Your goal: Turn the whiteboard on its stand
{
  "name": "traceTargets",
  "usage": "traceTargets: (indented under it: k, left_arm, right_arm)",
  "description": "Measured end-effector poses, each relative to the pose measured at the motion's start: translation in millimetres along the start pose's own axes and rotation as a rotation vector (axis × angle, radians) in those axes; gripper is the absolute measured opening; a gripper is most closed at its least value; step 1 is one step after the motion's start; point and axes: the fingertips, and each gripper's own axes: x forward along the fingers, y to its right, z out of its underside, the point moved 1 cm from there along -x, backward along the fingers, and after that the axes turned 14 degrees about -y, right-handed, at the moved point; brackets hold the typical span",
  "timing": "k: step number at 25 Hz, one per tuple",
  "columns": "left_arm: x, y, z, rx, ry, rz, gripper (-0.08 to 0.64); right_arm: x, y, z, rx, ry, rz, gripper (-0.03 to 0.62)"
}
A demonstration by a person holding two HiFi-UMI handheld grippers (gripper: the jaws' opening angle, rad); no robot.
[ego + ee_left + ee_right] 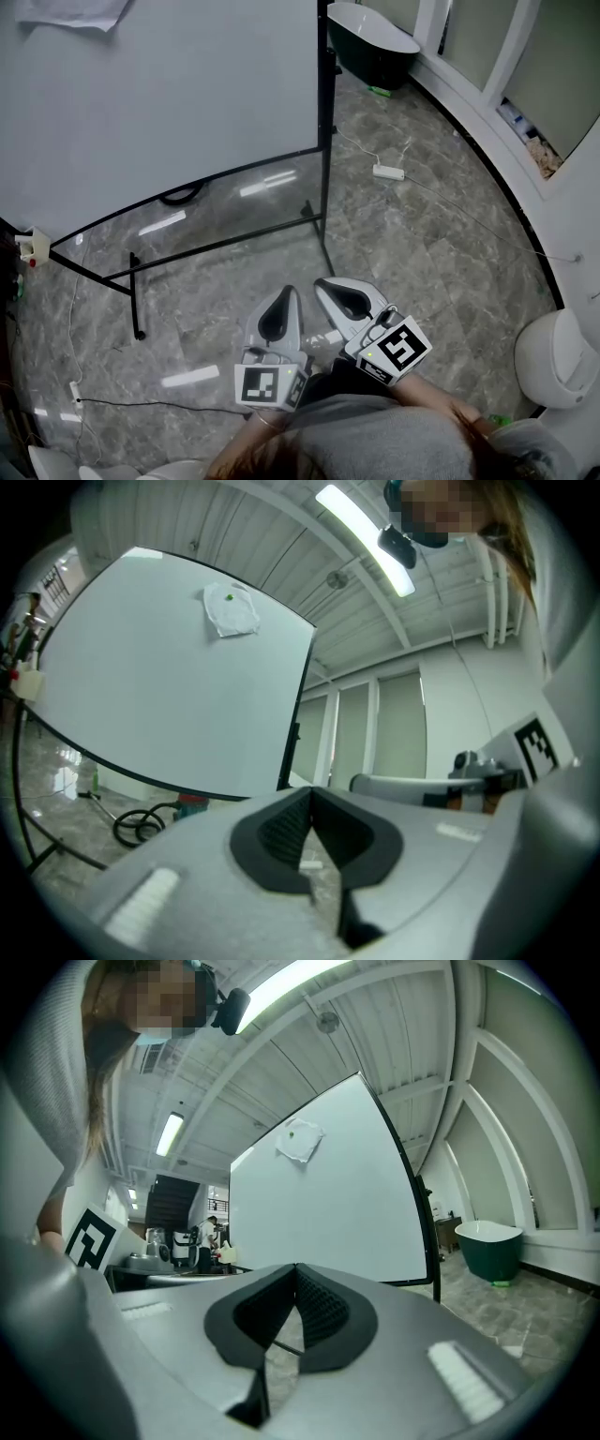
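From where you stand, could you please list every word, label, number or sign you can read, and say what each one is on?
Readable text: none in any view.
Whiteboard: blank, no writing.
Crumpled white sheet on the board: no print visible.
Left gripper, marker cube: black-and-white square pattern, no letters.
Right gripper, its cube: the same kind of pattern, no letters.

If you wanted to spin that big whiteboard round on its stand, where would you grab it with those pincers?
Probably the thin black lower edge of the whiteboard, coming at it from the front. That rim is the part nearest both grippers and looks slim enough for jaws to close over. The left gripper and right gripper are shut and empty, so they would need opening first.
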Motion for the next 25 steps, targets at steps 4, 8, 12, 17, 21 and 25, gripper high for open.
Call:
traceTargets:
  k: [4,8,12,17,21,25]
  left_arm:
    - [0.1,9.5,-1.9,0.018,0.006,-0.009,0.002]
    - [-1.2,7.2,-0.9,0.023,0.004,-0.030,0.002]
    - [1.7,12.1,0.8,0.028,-0.003,-0.026,0.002]
    - [3.9,21.2,1.5,0.056,-0.009,-0.004,0.002]
    - [4.7,26.1,1.7,0.056,-0.010,-0.005,0.002]
    - [6.8,29.2,1.2,0.055,-0.013,-0.005,0.002]
  right_arm:
    - [-8.2,1.3,-6.1,-0.016,0.018,-0.014,0.003]
    - [-12.6,0.2,-10.0,-0.024,0.027,-0.023,0.003]
    - [-15.1,0.7,-11.1,-0.027,0.035,-0.031,0.003]
    - [-16.8,1.8,-11.6,-0.023,0.042,-0.032,0.003]
    - [-21.1,3.1,-11.4,-0.027,0.047,-0.034,0.003]
    - [-23.0,3.5,-11.9,-0.037,0.049,-0.035,0.003]
